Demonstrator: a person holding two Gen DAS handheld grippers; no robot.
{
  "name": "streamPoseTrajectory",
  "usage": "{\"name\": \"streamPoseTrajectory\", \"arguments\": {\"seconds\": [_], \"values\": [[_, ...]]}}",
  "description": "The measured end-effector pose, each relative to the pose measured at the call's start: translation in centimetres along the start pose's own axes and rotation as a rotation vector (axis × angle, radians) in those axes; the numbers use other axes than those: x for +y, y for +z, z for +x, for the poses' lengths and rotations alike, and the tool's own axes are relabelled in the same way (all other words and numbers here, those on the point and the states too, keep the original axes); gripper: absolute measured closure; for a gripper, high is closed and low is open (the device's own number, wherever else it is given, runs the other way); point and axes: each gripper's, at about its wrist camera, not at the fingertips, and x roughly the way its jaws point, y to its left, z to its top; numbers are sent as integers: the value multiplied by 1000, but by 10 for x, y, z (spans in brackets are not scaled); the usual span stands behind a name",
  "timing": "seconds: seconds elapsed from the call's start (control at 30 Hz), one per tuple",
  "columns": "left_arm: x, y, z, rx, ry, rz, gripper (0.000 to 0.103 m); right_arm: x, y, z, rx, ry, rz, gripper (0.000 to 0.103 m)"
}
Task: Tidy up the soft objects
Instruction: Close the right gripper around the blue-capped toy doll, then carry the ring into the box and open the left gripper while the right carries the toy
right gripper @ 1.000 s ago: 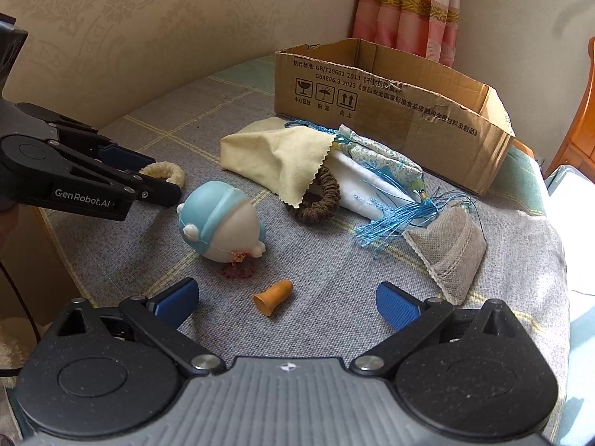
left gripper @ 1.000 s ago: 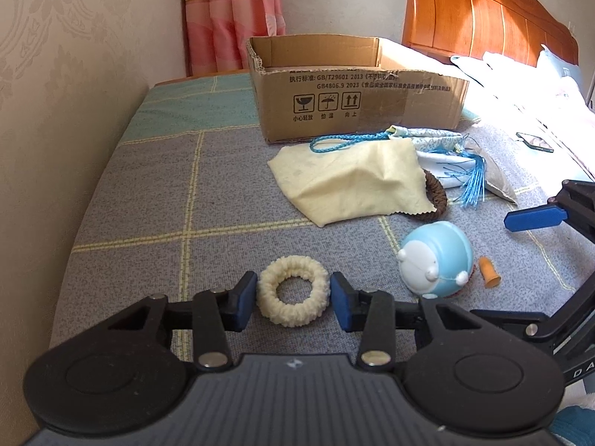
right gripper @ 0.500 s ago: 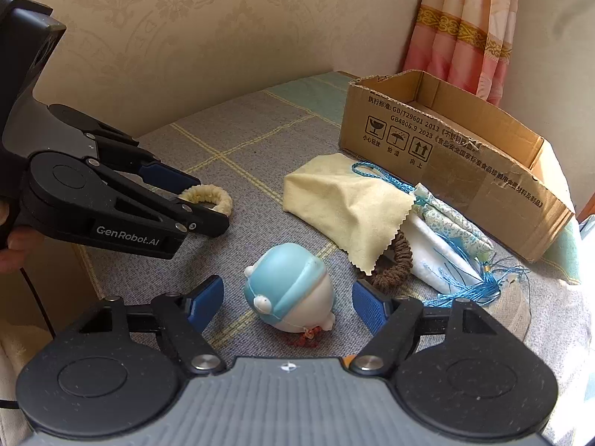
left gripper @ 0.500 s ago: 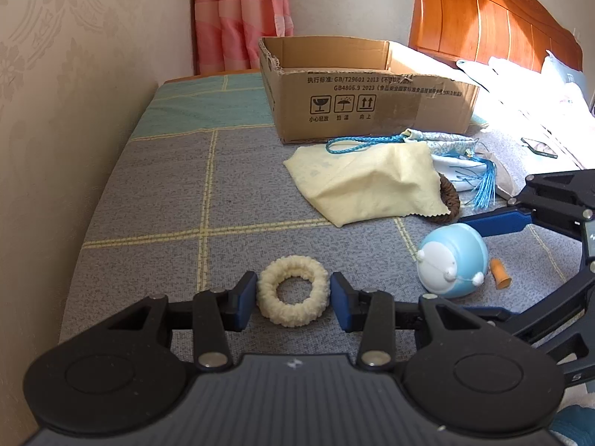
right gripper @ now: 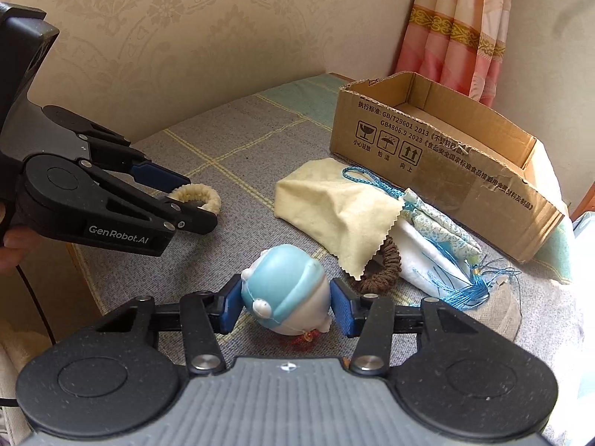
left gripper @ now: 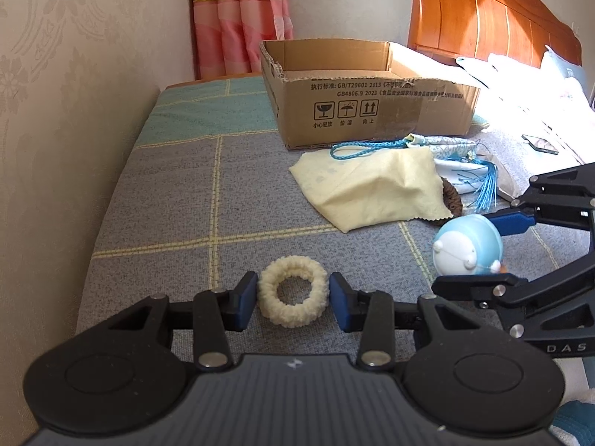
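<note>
Left gripper (left gripper: 293,299): blue pads touch both sides of the cream scrunchie (left gripper: 293,290), clamped on it; the ring lies flat on the grey checked bedcover (left gripper: 167,200).
Right gripper (right gripper: 285,306): jaws have just been closing; the blue-and-white round toy (right gripper: 286,290) sits between the pads, both touching its sides, gripped.
Toy, seen from left wrist: right of the left fingers, near the right gripper's upper finger.
Scrunchie, seen from right wrist: far left of the right fingers, between the left gripper's pads.
Yellow cloth (right gripper: 334,212): ahead of the right fingers, beyond the toy, draped over the pile.
Brown hair tie (right gripper: 383,264): just ahead-right of the right pad, partly under the cloth.
Blue cord and tassel (right gripper: 465,290): right of the brown tie, on the patterned white pouch (right gripper: 435,238).
Cardboard box (left gripper: 368,111): furthest ahead of both grippers, open top, interior appears empty.
Person: a fingertip (right gripper: 15,245) shows behind the left gripper body.
</note>
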Motion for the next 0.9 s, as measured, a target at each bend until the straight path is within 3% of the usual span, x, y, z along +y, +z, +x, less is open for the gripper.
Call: {"name": "streamPoseTrajectory", "arguments": {"seconds": [0.23,0.43,0.7,0.9], "values": [[-1,21,-15,-35,-12,32,63,-13,13,-25,-36,-19,26,49],[-9,57,-19,-79,-40,83,63,-37,29,-41,-51,-46,78,49],[-25,145,-3,-166,-73,174,63,-70,41,-50,-80,-102,134,49],[-34,214,55,-150,-58,212,63,-94,45,-52,-86,-127,172,49]]}}
